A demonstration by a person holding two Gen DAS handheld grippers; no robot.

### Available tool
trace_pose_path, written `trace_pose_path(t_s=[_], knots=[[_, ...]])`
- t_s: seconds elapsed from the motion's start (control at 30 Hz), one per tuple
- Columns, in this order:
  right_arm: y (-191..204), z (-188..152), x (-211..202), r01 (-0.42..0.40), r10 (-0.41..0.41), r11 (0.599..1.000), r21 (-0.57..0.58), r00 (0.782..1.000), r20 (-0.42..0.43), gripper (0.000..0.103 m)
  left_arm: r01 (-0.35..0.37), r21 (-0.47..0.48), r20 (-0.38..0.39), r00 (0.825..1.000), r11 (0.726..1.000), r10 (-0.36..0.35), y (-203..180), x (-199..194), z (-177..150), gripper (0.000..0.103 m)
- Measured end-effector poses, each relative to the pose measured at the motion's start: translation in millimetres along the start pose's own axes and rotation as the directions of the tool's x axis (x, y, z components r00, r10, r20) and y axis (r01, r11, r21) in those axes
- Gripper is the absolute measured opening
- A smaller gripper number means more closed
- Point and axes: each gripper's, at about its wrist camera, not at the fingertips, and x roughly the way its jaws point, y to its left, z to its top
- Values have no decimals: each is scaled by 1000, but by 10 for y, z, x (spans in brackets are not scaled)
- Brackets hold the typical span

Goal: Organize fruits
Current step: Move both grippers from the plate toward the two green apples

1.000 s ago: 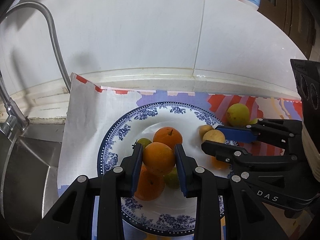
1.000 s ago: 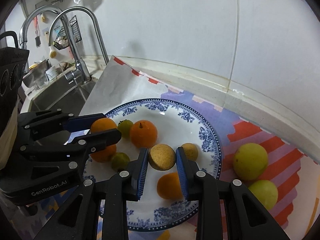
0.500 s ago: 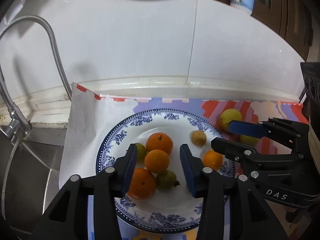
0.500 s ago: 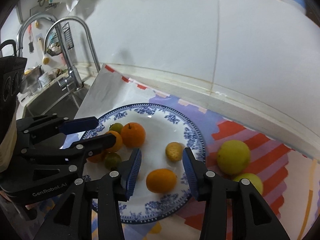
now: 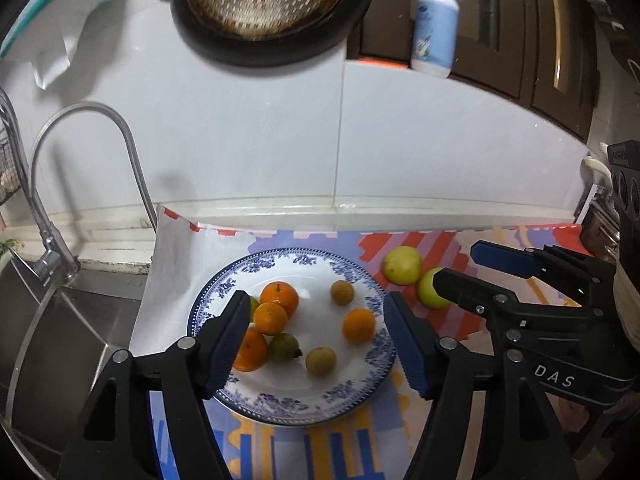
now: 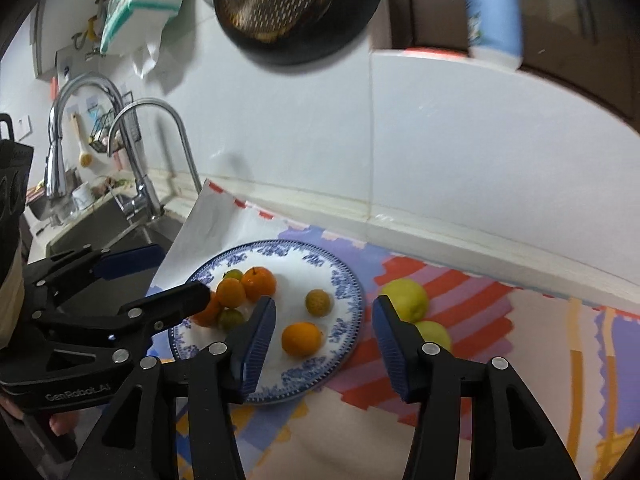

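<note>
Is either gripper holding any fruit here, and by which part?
Nothing is held. The left gripper and right gripper are both opening, empty, above the plate.

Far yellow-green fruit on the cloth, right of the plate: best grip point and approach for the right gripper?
Grip the far yellow-green fruit across its widest middle, from above. It is round, so lower pads would probably slip. A second yellow-green fruit touches its near side and the plate lies left, so set the pads left and right. The right gripper is empty, jaws opening.
</note>
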Motion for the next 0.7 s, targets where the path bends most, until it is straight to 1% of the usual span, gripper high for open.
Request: trace_pose_path(t_s=[0.13,0.2,0.33,0.4,0.47,0.6,0.7], knots=[[-48,-28,-209,22,-22,1000,2,999,24,54,-7,14,29,1000,1000,7,-140,-151,-15,73],[-81,-52,-287,35,-35,999,2,999,32,55,-12,13,41,999,1000,11,-193,-192,-22,78],[-186,-103,-385,58,-58,998,12,998,36,55,-7,7,58,998,1000,7,-290,-223,-39,82],[-238,-130,-379,66,-66,998,16,997,31,56,-12,8,62,998,1000,11,-345,-205,-53,85],[-313,-164,-355,65,-65,997,29,998,20,63,-27,11,66,997,1000,26,-398,-164,-61,87],[-462,-226,-201,53,-52,998,38,998,-31,64,-45,18,58,997,999,44,-491,-45,-77,92],[-591,-288,-35,53,-50,998,45,996,-72,64,-58,40,42,997,997,57,-557,100,-84,93]])
